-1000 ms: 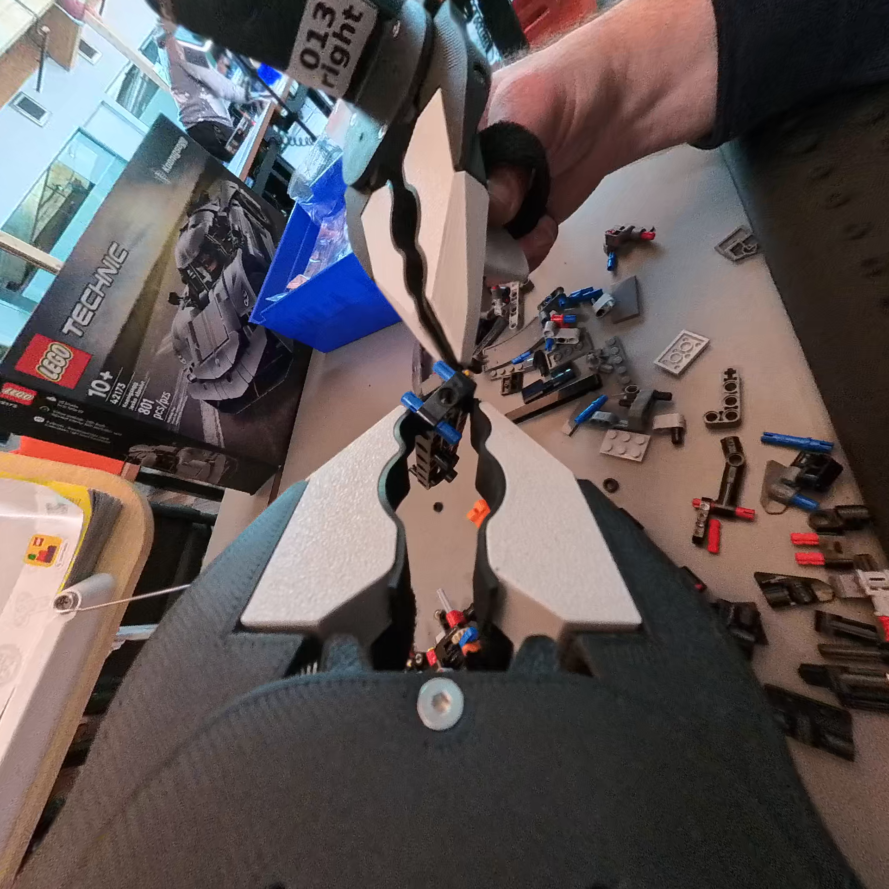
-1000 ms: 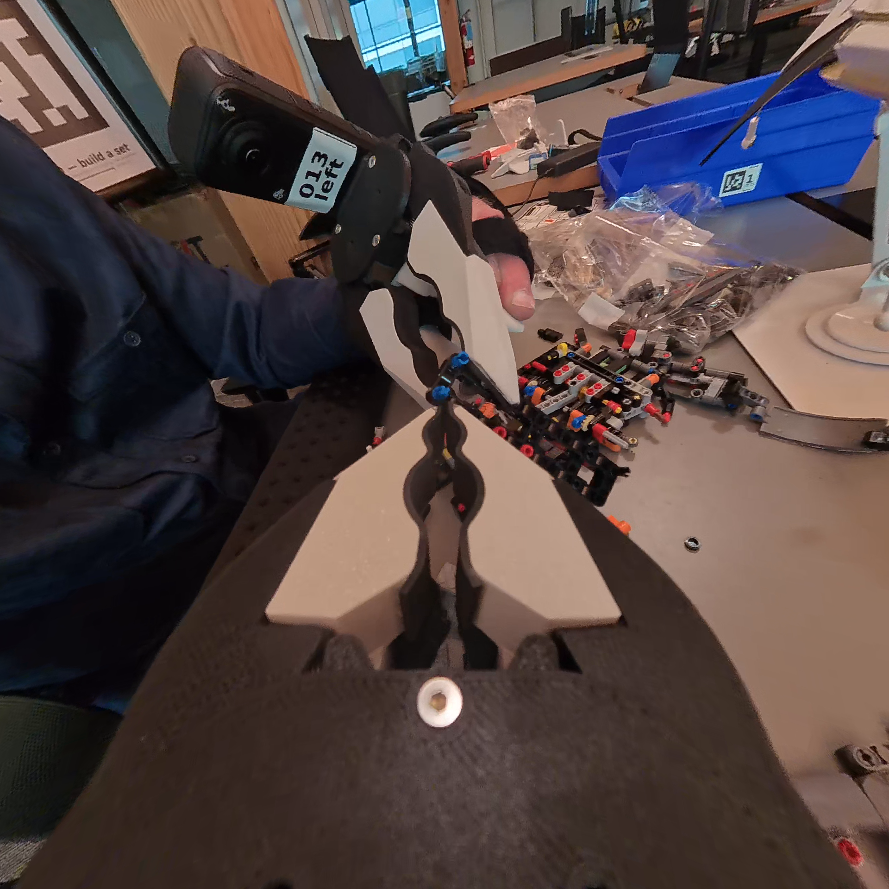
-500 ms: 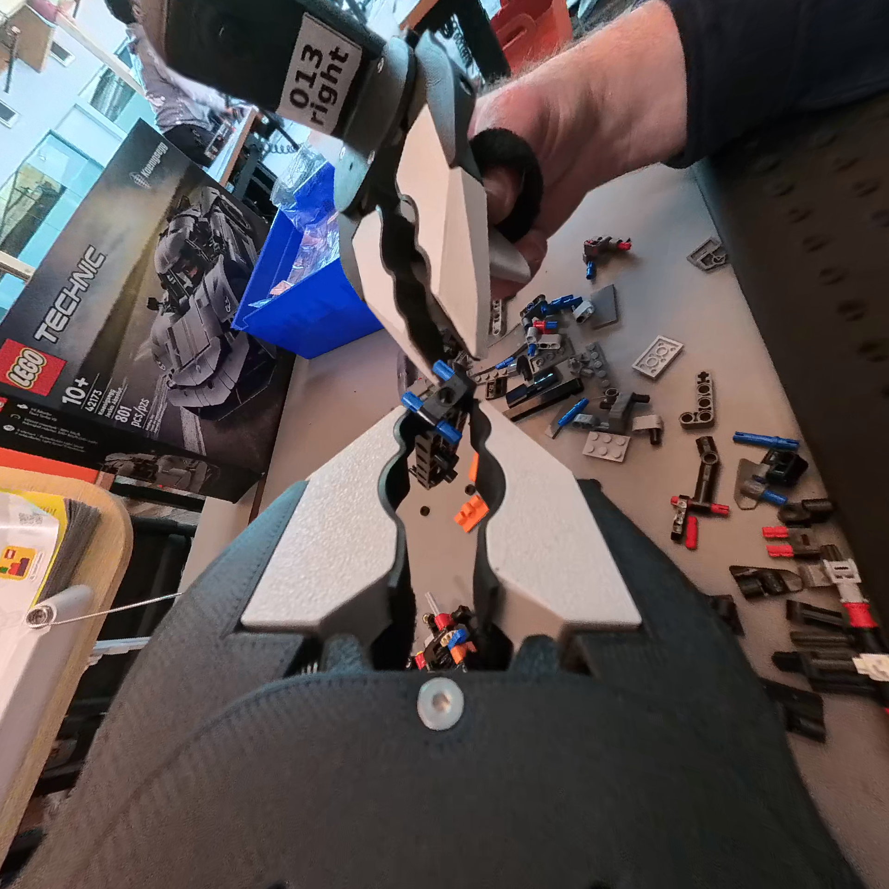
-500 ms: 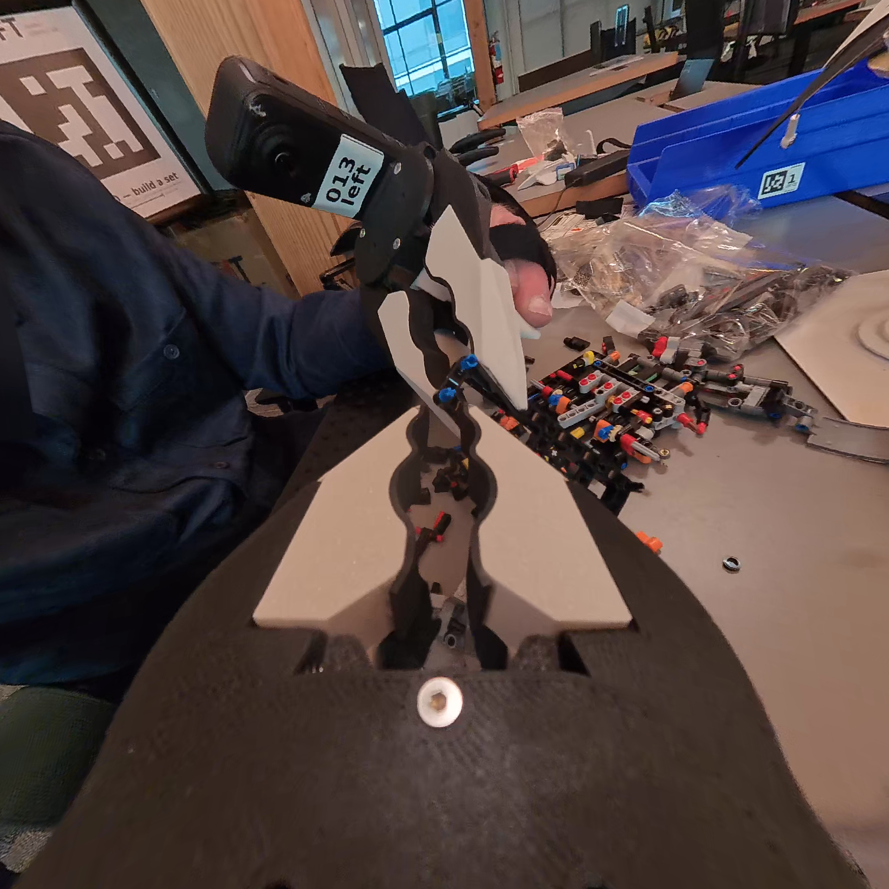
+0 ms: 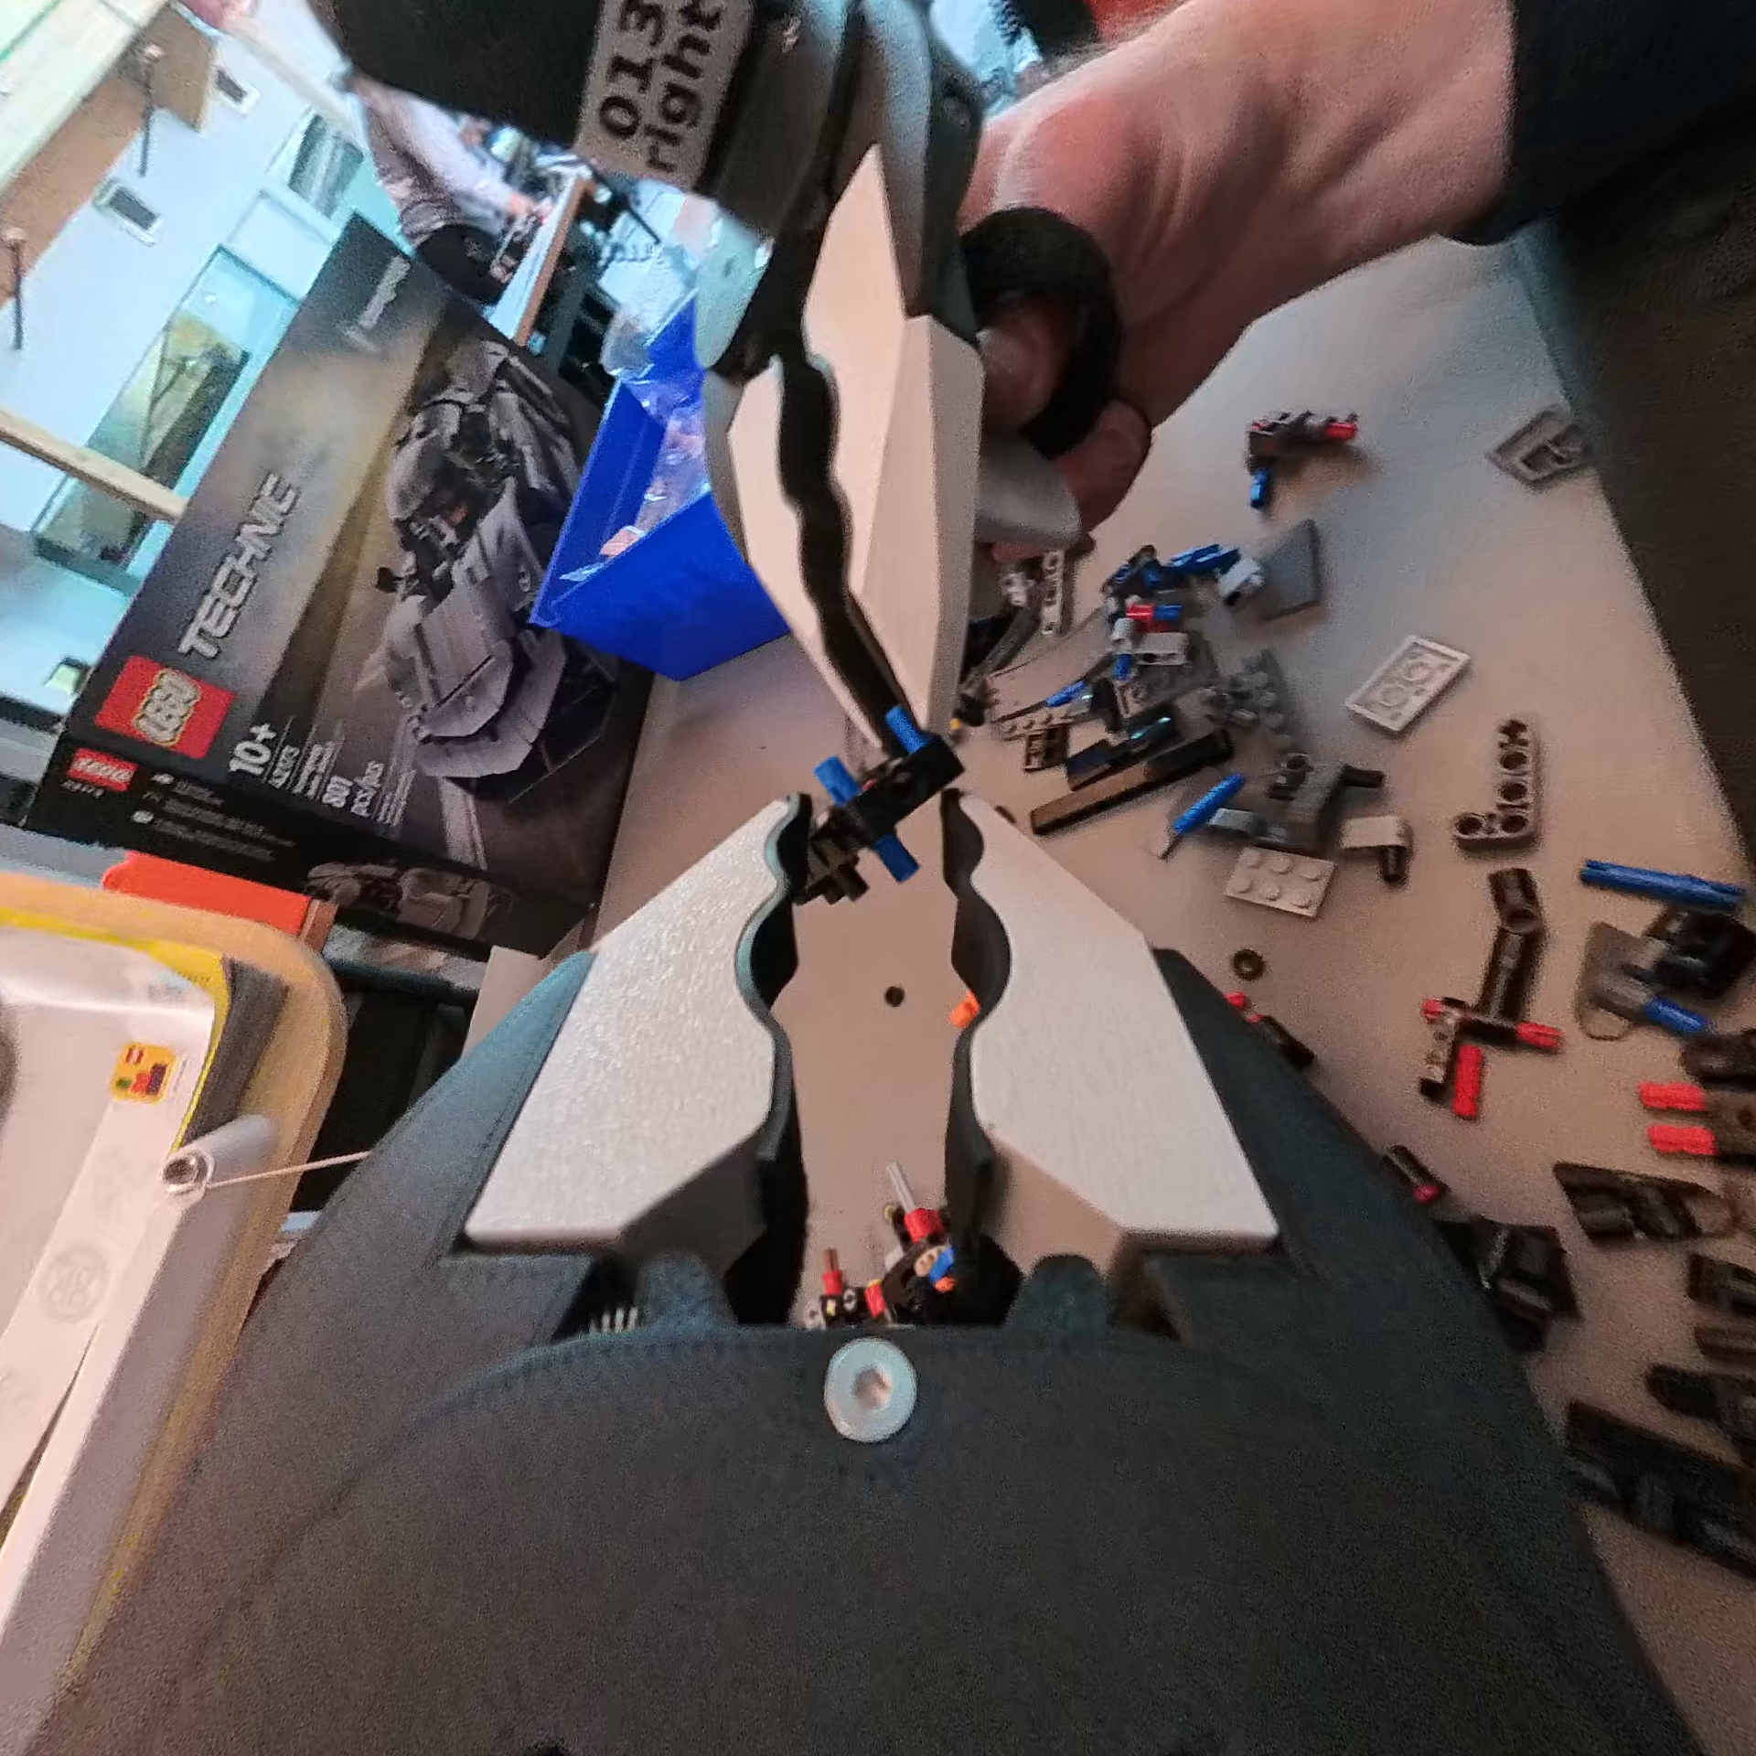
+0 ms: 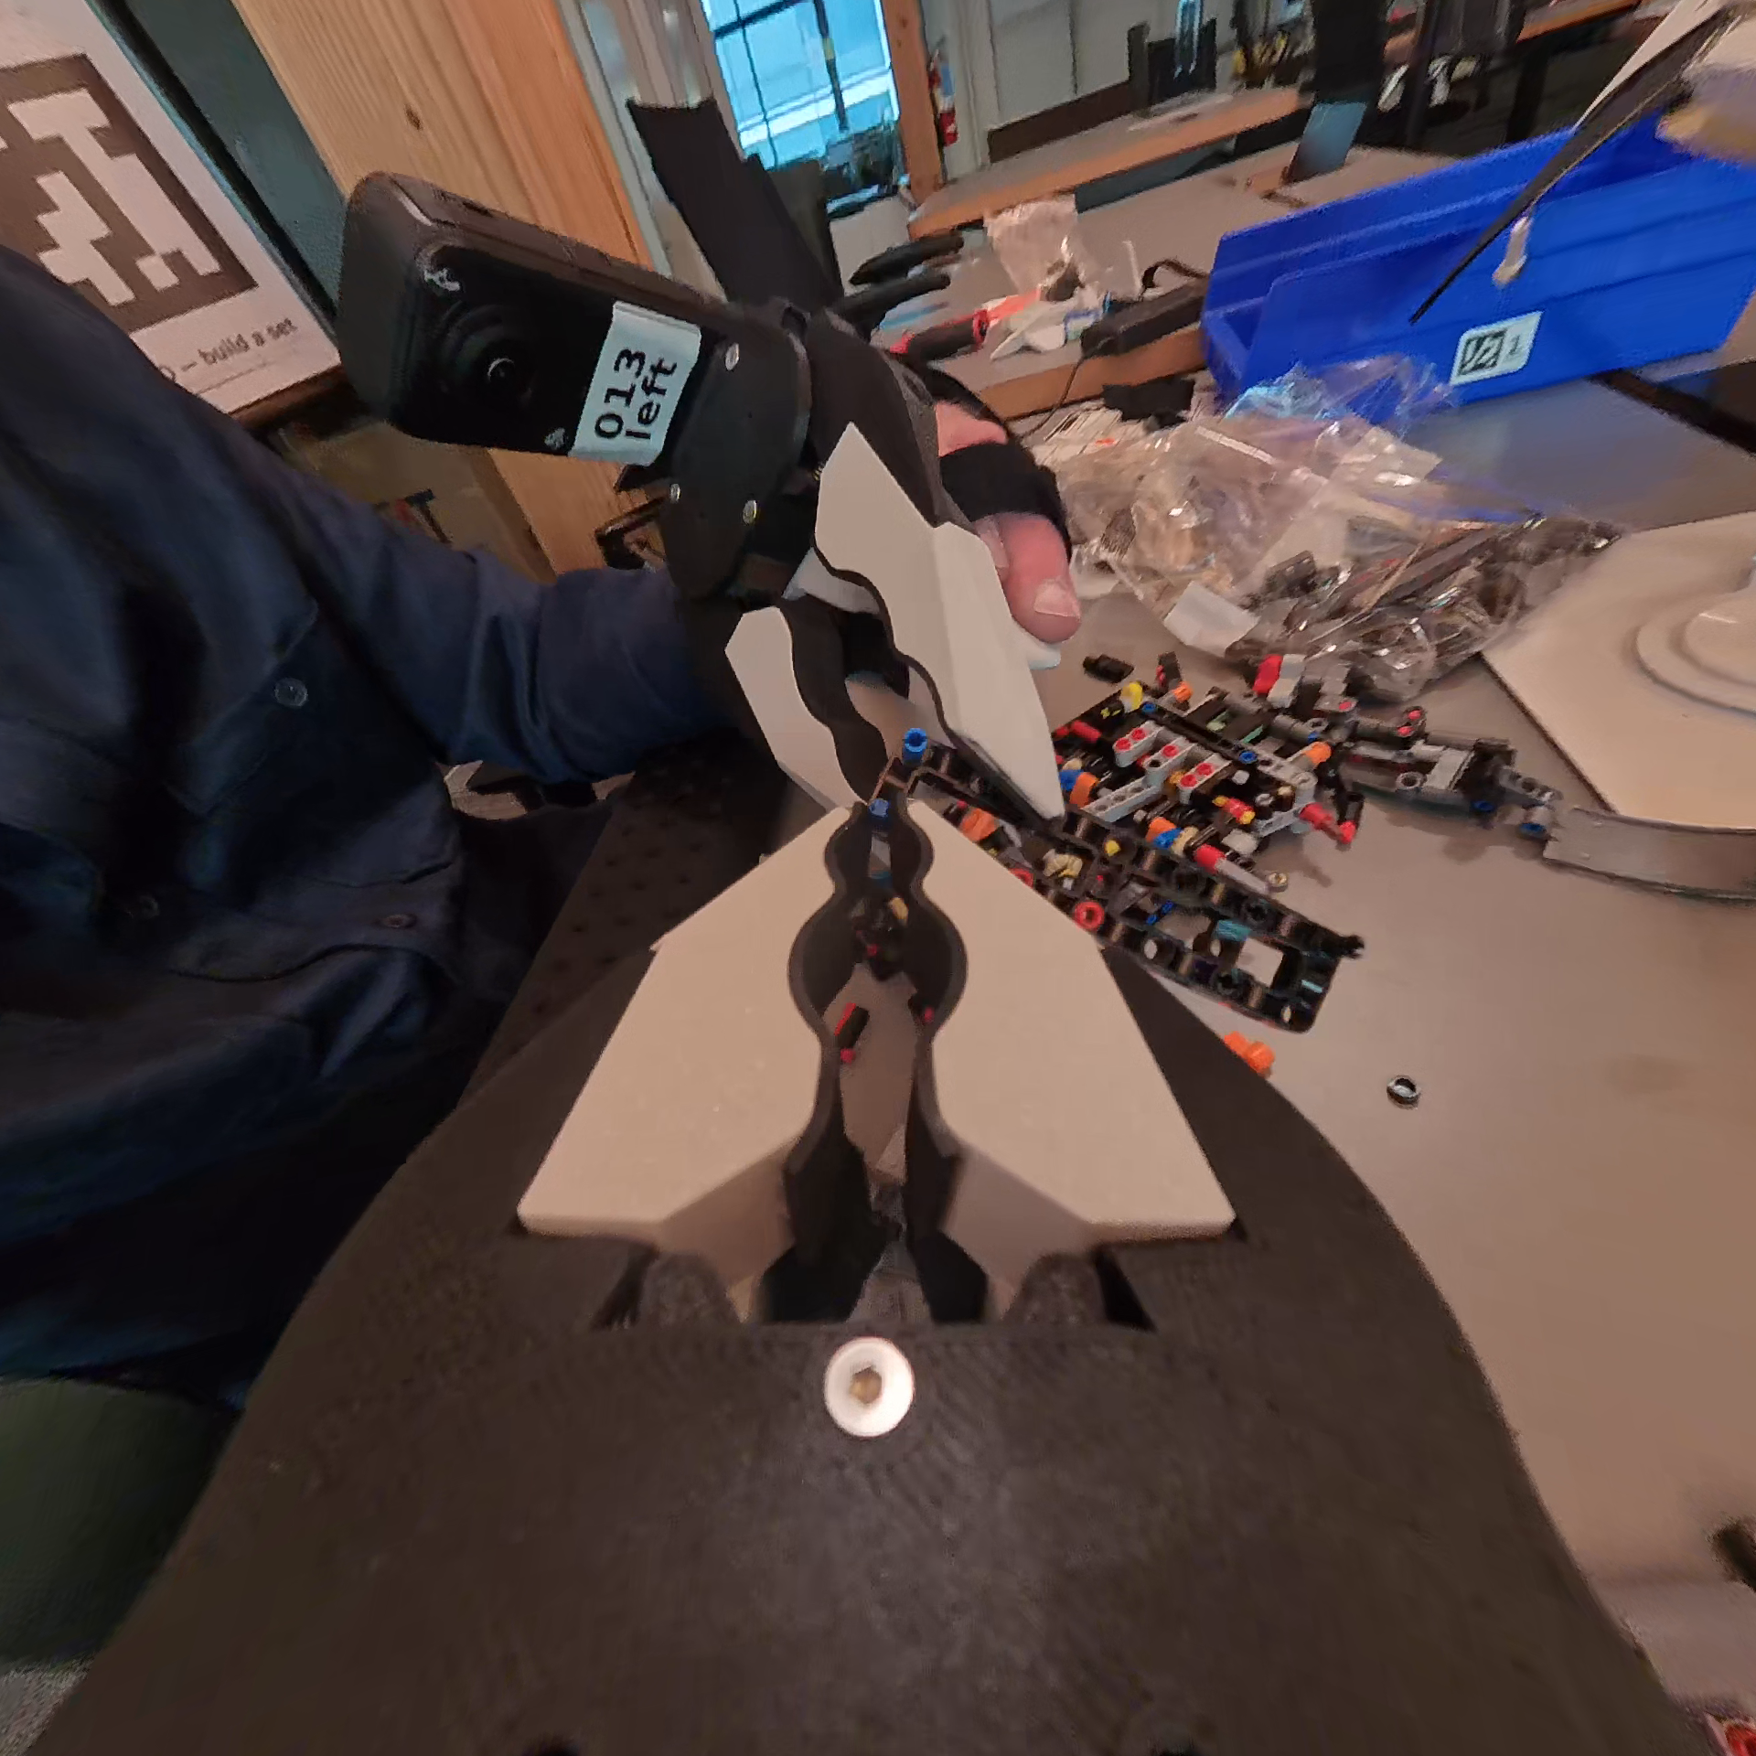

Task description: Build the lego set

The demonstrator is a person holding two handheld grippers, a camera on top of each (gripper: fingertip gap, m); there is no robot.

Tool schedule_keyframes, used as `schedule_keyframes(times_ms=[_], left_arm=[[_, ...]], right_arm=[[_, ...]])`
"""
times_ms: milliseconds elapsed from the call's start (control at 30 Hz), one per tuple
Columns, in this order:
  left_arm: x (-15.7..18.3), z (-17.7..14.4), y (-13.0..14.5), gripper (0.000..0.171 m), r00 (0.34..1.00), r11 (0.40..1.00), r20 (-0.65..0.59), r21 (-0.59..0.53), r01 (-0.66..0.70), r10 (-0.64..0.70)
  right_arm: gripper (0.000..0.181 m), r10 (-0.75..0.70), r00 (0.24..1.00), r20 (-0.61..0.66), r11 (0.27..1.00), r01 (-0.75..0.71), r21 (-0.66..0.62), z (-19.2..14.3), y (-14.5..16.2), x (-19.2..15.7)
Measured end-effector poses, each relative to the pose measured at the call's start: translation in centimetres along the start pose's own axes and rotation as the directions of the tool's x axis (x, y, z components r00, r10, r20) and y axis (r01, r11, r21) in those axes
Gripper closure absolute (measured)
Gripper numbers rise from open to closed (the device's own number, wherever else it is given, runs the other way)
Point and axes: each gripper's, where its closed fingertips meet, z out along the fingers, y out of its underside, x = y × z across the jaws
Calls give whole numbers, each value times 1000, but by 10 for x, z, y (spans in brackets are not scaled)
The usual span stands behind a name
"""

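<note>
Since a moment ago the left gripper (image 5: 869,822) has let go, jaws now spread, so the small black piece with blue pins (image 5: 879,793) hangs clenched in the right gripper (image 6: 879,819), above the surface (image 6: 1520,1093) near the half-built frame (image 6: 1197,855).

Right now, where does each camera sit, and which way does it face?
Left wrist view: on the left gripper, facing along its open fingers across the table to loose parts and the box; the right gripper and hand show opposite.
Right wrist view: on the right gripper, facing the left gripper and sleeve, with the build beside.
Shared: both grippers, the piece between them, the bin.
</note>
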Motion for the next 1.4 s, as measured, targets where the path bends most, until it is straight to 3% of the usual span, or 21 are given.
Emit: schedule_keyframes(times_ms=[200,433,567,767,1000,1167,1400], left_arm=[[-16,4,1,134,993,998,107,0,56,-56],[-28,7,-6,147,969,999,247,-33,-11,19],[-28,8,-3,148,971,999,236,-51,-13,25],[-22,8,4,148,959,977,215,-152,-152,183],[-17,9,11,148,948,950,178,-220,-223,264],[-6,13,18,148,968,955,101,-216,-204,230],[3,3,15,149,972,955,38,-201,-219,231]], right_arm=[[180,3,998,-63,991,5,134,-15,-21,10],[181,-5,996,-88,989,19,150,-14,-23,12],[181,-16,994,-108,990,31,136,-11,-21,14],[180,-15,993,-121,997,24,75,-8,-12,16],[181,19,993,-114,999,-16,28,-4,-3,17],[181,-77,983,-169,994,64,-85,-2,9,19],[181,-149,977,-151,981,127,-149,-6,16,12]])
